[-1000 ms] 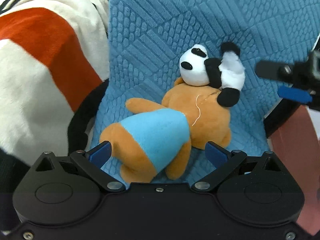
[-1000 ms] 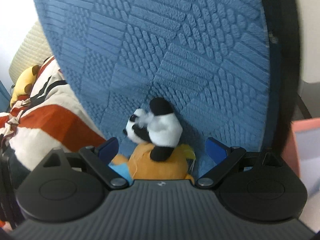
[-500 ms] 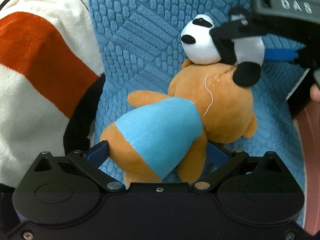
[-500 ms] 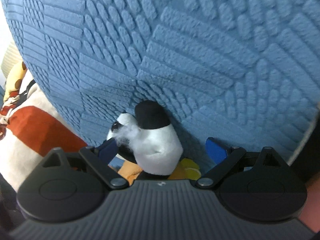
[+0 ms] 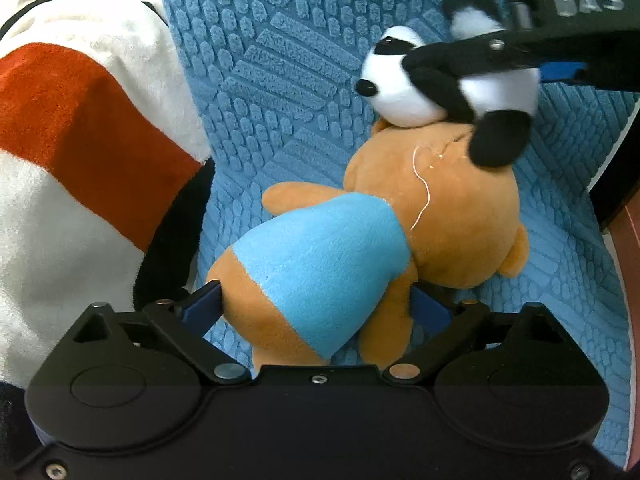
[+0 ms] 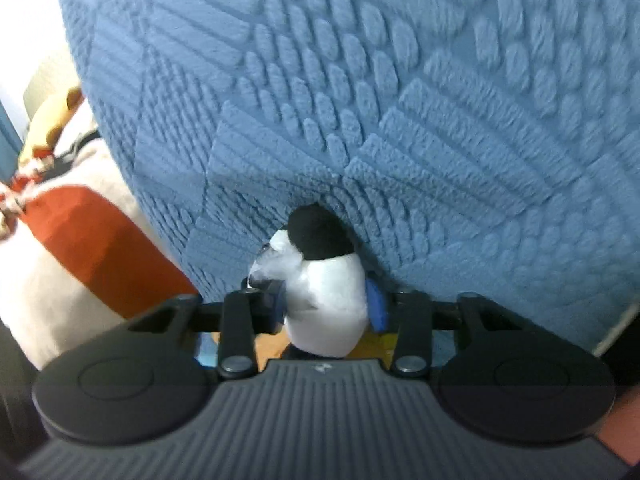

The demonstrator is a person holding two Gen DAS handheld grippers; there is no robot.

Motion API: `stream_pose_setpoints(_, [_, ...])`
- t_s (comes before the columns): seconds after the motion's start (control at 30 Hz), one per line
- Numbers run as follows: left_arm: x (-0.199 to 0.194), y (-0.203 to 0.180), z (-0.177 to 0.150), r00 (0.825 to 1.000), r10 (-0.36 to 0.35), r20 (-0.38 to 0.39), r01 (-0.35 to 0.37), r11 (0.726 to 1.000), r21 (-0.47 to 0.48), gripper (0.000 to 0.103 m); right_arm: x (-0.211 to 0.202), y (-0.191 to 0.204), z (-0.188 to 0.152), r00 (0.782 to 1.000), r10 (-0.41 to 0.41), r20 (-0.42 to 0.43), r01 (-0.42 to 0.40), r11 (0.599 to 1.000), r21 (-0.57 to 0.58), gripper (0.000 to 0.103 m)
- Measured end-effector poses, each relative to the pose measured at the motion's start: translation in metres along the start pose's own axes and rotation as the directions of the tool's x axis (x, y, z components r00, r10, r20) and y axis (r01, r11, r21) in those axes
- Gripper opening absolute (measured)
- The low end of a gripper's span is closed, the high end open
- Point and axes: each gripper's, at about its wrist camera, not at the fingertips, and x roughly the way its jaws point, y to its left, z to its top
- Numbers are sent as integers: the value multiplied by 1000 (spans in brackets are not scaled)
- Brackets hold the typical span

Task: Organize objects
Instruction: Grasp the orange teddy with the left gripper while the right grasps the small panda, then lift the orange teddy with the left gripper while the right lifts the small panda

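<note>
An orange plush bear [image 5: 452, 216] in a light blue shirt lies face down on a blue textured cushion [image 5: 280, 60]. A small black-and-white panda [image 5: 404, 92] rests on the bear's head. My left gripper [image 5: 316, 304] straddles the bear's lower body. Its jaws are closing, and the blue pads sit at the bear's sides without squeezing it. My right gripper [image 6: 328, 308] reaches in from the upper right. Its jaws are closing too, and its pads press the white body of the panda [image 6: 324, 300]. One of its black fingers [image 5: 500, 46] crosses the panda.
A red, white and black fleece blanket [image 5: 80, 120] is heaped to the left of the cushion. The cushion's back [image 6: 400, 120] rises steeply behind the toys. A pink surface [image 5: 632, 280] borders the right edge. A yellow plush [image 6: 52, 120] lies far left.
My right gripper came in from the right around the panda and its jaws closed onto the panda's body. My left gripper moved down over the bear, and its pads narrowed to the bear's sides.
</note>
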Motion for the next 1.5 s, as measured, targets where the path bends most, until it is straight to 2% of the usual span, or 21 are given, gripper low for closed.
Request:
stream_pose_setpoints(0.17, [-5, 5, -1, 1000, -1, 19, 2, 999, -32, 83, -25, -6, -5, 999, -33, 22, 33, 999, -2, 42])
stream_pose_setpoints(0.33, [-10, 13, -1, 999, -21, 29, 24, 995, -97, 77, -55, -5, -9, 993, -99, 68, 99, 995, 5, 42])
stream_pose_setpoints(0.57, [-17, 18, -3, 999, -32, 42, 38, 986, -162, 72, -94, 2, -27, 974, -204, 100, 204, 979, 13, 42])
stream_pose_setpoints(0.7, [-22, 18, -8, 998, -27, 49, 35, 985, -172, 64, -113, 2, -48, 962, -253, 104, 252, 967, 26, 42])
stream_pose_setpoints(0.97, [-31, 20, -14, 997, -57, 49, 65, 981, -184, 64, -120, 11, -105, 953, -302, 30, 298, 950, 98, 42])
stream_pose_setpoints(1.1, [-31, 23, -12, 997, -68, 41, 74, 979, -191, 64, -118, 16, -141, 961, -273, -50, 278, 949, 147, 43])
stream_pose_setpoints(1.2, [-29, 20, -11, 998, -60, 35, 65, 983, -173, 70, -116, 20, -160, 965, -246, -94, 258, 954, 153, 45])
stream_pose_setpoints(1.4, [-27, 17, -11, 998, -50, 23, 53, 987, -153, 77, -119, 16, -164, 972, -183, -146, 203, 969, 138, 47])
stream_pose_setpoints(1.5, [-25, 19, -9, 999, -51, 11, 52, 985, -162, 84, -128, 18, -160, 973, -175, -152, 190, 977, 96, 53])
